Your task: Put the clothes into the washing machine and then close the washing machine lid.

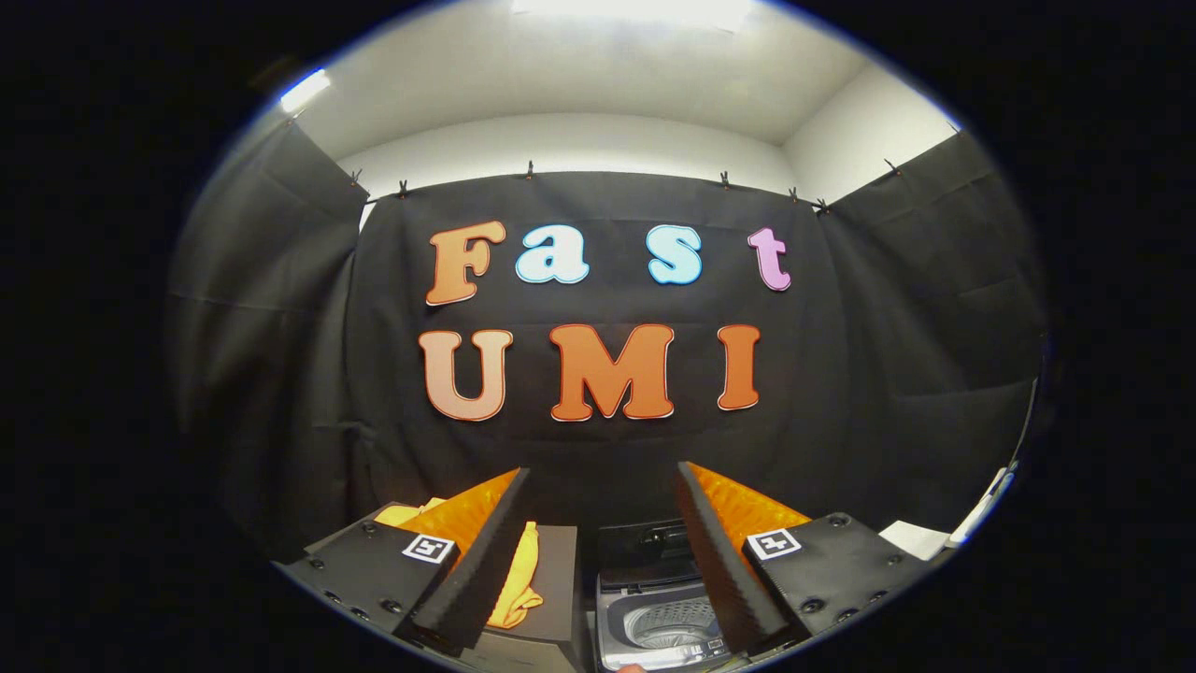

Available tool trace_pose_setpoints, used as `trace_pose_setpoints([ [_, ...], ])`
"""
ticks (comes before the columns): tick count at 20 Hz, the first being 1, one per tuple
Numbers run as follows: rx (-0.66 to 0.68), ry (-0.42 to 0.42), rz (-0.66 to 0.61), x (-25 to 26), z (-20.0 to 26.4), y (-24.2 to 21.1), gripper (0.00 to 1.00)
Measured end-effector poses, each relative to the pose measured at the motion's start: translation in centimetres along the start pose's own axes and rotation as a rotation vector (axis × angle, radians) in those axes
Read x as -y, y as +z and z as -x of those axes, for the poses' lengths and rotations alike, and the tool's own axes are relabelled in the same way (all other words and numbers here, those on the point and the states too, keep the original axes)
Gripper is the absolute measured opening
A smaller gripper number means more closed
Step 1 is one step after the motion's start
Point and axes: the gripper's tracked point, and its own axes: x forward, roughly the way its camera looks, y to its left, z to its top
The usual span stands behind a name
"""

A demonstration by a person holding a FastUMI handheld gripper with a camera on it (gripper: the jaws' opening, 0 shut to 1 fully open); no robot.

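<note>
— Yellow garment: location?
— Lying on a dark platform, behind the left finger, beside the washing machine.
— Gripper state?
— Fingers spread wide apart, nothing between them.
— Machine lid?
— Raised; the drum is exposed between the fingers, closer to the right one.

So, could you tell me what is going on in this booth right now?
A person is holding a handheld gripper above a small setup, with its fingers open and nothing between them. A yellow garment lies on a dark box beside the left finger, partly hidden by it. The washing machine sits just ahead, near the right finger, with its lid up and the drum showing. The garment has not been picked up, so the job looks barely begun.
</note>
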Motion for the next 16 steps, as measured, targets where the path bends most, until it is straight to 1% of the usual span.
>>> trace_pose_setpoints([
  [3, 0.000, -0.006, -0.026, 0.0, -0.3, -0.1, 0.98],
  [8, 0.000, -0.014, -0.014, -0.1, -0.8, 0.2, 0.98],
  [12, -0.002, -0.024, 0.009, -0.7, -1.5, -0.1, 0.98],
  [16, -0.013, -0.027, 0.005, -1.3, -2.3, -0.8, 0.98],
])
